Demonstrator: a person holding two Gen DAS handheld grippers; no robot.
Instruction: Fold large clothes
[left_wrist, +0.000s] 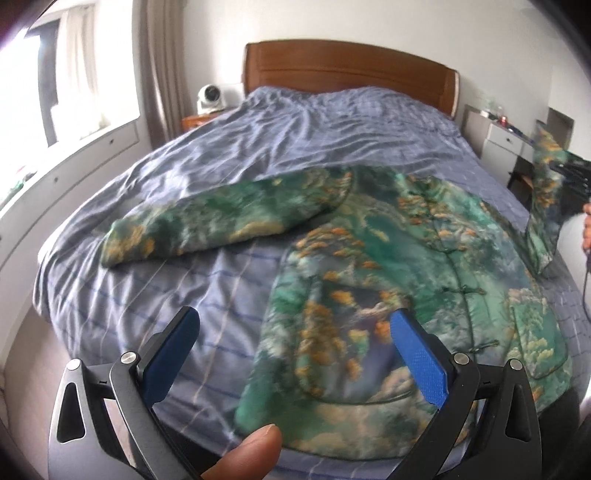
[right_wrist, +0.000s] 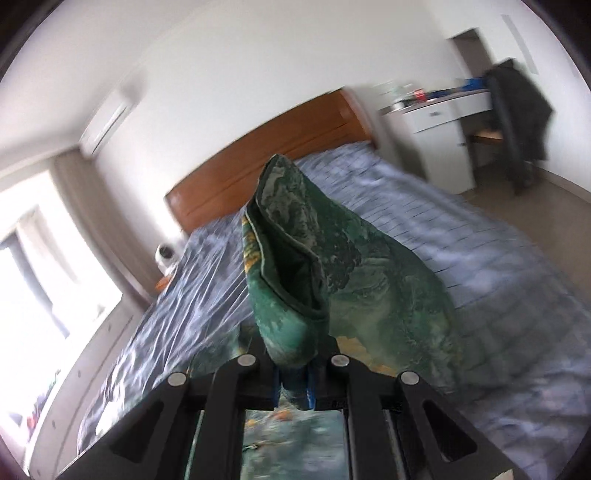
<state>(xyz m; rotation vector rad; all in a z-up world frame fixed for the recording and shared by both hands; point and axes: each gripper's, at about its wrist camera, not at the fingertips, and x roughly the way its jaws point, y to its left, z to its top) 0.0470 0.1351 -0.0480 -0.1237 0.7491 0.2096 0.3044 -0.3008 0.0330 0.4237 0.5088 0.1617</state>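
A green padded jacket (left_wrist: 406, 295) with an orange and white landscape print lies front up on the blue bed (left_wrist: 295, 129). Its left sleeve (left_wrist: 207, 225) stretches out flat toward the window side. My left gripper (left_wrist: 291, 332) hangs open above the jacket's lower hem, nothing between its blue pads (left_wrist: 417, 354). My right gripper (right_wrist: 295, 380) is shut on the cuff of the right sleeve (right_wrist: 295, 258), which stands up in front of its camera. In the left wrist view that sleeve (left_wrist: 543, 206) rises at the far right, held by the right gripper (left_wrist: 570, 173).
A wooden headboard (left_wrist: 347, 66) stands at the far end. A small white device (left_wrist: 209, 98) sits on a nightstand by the curtain. A white desk (right_wrist: 439, 110) and a chair draped with dark clothing (right_wrist: 521, 114) stand beside the bed. A thumb (left_wrist: 247, 454) shows at the bottom.
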